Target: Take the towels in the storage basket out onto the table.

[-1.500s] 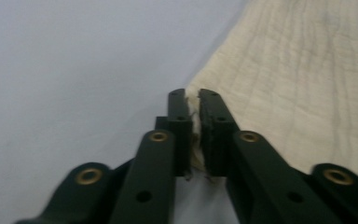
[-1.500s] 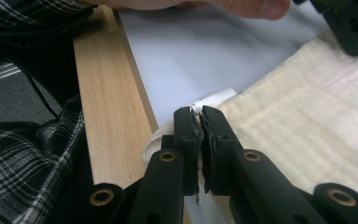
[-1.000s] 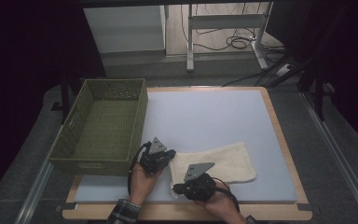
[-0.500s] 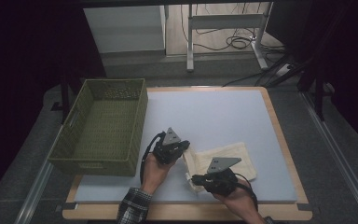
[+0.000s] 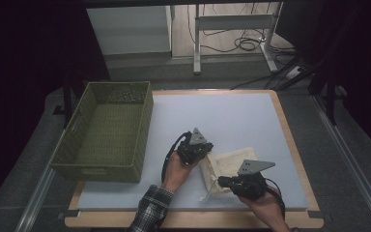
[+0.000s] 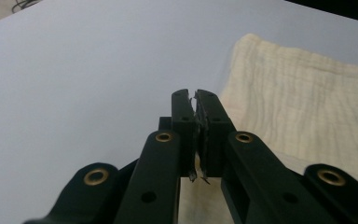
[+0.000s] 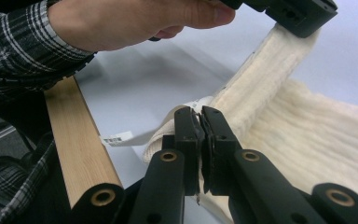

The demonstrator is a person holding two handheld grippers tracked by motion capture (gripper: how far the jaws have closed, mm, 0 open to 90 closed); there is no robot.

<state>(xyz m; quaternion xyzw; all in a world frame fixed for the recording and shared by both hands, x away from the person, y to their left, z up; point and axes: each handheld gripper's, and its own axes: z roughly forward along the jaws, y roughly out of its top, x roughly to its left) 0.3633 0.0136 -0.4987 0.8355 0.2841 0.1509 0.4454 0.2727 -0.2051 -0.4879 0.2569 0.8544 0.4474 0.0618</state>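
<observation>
Cream cloth (image 5: pixel 232 163) lies on the table's (image 5: pixel 232 116) near right part, long axis running from near-left up to far-right. Left gripper (image 5: pixel 204 153) is clamped on its far-left corner; right gripper (image 5: pixel 221 182) is clamped on its near-left edge, both jaw pairs pressed together with fabric between. Green basket (image 5: pixel 107 129) sits well apart to the left.

Left gripper (image 5: pixel 204 153) jaws closed, pointing toward 4 o'clock, left hand (image 5: pixel 178 166) beneath, right gripper (image 5: pixel 221 181) jaws closed, pointing toward 9 o'clock, right hand (image 5: pixel 265 207) behind.
</observation>
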